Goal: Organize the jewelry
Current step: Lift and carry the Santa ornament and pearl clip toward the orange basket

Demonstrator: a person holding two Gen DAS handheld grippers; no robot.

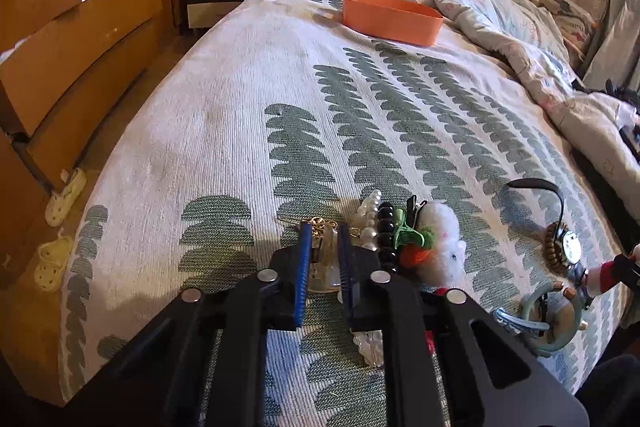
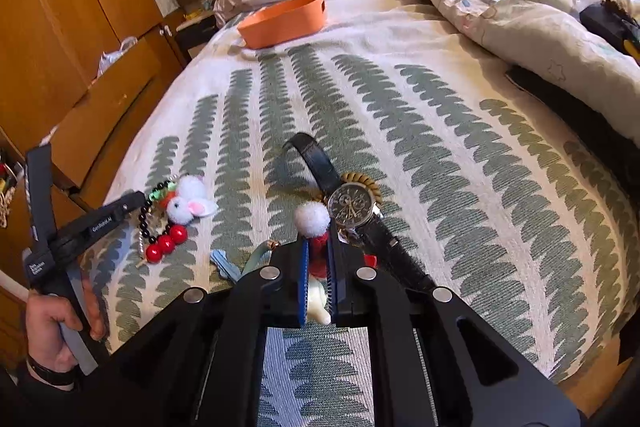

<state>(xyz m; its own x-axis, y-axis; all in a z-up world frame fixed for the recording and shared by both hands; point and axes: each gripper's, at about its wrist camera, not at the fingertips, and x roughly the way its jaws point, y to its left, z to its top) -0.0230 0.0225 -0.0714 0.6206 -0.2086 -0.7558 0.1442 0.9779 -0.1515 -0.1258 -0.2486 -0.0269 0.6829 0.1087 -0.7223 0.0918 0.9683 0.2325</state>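
On the leaf-patterned bedspread, the left gripper pinches a clear hair clip. The right gripper clamps a red-and-white pompom ornament; the orange basket sits at eleven o'clock.

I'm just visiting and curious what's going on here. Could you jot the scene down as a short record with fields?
place: bed with a leaf-patterned cover
left gripper: shut on a clear piece in the jewelry pile
right gripper: shut on a small figure with a red hat and white pompom
bin: orange bin, far up the bed, apart from the jewelry
loose items: watch, pearl strand, black beads, white plush rabbit, red beads
contents of bin: cannot tell
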